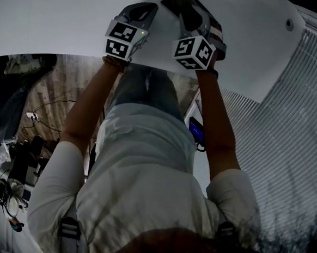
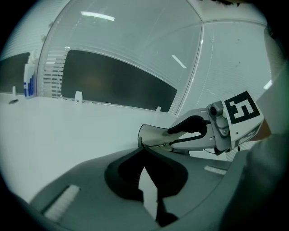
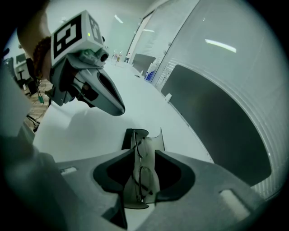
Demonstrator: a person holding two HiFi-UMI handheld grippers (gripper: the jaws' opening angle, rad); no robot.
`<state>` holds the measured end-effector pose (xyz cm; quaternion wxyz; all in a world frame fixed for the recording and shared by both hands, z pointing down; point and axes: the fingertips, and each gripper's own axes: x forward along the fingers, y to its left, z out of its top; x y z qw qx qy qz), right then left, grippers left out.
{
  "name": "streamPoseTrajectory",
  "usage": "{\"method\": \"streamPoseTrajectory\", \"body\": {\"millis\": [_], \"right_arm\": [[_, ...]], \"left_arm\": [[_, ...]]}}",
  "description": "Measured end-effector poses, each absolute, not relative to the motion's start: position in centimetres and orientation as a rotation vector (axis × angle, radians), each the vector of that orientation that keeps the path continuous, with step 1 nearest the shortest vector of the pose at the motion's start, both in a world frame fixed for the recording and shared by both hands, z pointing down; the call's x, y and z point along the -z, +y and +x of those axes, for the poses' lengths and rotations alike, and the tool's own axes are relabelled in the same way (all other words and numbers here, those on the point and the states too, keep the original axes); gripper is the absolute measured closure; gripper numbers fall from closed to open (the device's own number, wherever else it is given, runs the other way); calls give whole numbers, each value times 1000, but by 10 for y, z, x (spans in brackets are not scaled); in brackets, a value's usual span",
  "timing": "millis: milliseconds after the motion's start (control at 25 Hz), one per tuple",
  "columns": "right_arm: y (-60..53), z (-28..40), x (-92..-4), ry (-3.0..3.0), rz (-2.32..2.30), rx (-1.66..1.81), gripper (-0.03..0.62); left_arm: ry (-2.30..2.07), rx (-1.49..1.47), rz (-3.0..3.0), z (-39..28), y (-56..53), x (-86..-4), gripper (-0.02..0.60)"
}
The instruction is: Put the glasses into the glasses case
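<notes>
Right claw point(image 3: 145, 152): the jaws stand wide apart, and neither pad is seen pressing on anything.
Glasses point(image 3: 139, 173): a thin wire frame lies lengthways in the gap between the right claw's jaws, closer to the pad at that view's left. Its near end runs under the claw's body and is cut off.
Glasses case point(image 3: 151, 137): open with the pale lining up, it reaches from between the right claw's jaws to just past their tips. The glasses lie in it. Its dark outer shell shows only along the far left edge, and how deep the frame sits cannot be told.
Left claw point(image 2: 143, 150): the jaw tips meet in a point, with only a narrow slit of table behind them and nothing seen between them.
Case seen from the left claw: a curved pale flap shows just beyond its tips and slightly right, with the right claw over it. Whether the left tips touch the case's corner cannot be told.
Left claw seen from the right claw: it hangs up and to the left, near the case's far end.
Table point(image 3: 86, 131): white and plain under both claws.
Head view: it is dim. The left marker cube point(image 1: 121, 38) and right marker cube point(image 1: 193, 51) cover the jaws, and the case is only a dark shape ahead of the right claw.
</notes>
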<state>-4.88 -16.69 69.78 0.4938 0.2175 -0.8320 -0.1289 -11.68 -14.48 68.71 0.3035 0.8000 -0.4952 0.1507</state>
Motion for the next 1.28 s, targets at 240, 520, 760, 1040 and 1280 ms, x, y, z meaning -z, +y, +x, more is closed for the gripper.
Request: {"method": "streamPoseTrajectory", "body": {"millis": [240, 520, 760, 1040, 1280], "right_arm": [[-123, -43, -640, -2237, 672, 65, 459], [-117, -12, -530, -2479, 955, -32, 580], [-95, 22, -441, -2599, 1099, -49, 591], [-79, 52, -354, -2780, 1271, -14, 591], [-67, 87, -317, -2853, 1416, -101, 592]], "left_arm": [[-1310, -383, 2153, -114, -112, -660, 583], [-1282, -237, 2292, -86, -111, -570, 583], [-1200, -123, 2459, -38, -92, -469, 583], [-1124, -28, 2667, 8, -81, -383, 583], [-1095, 17, 2712, 33, -70, -361, 583]]}}
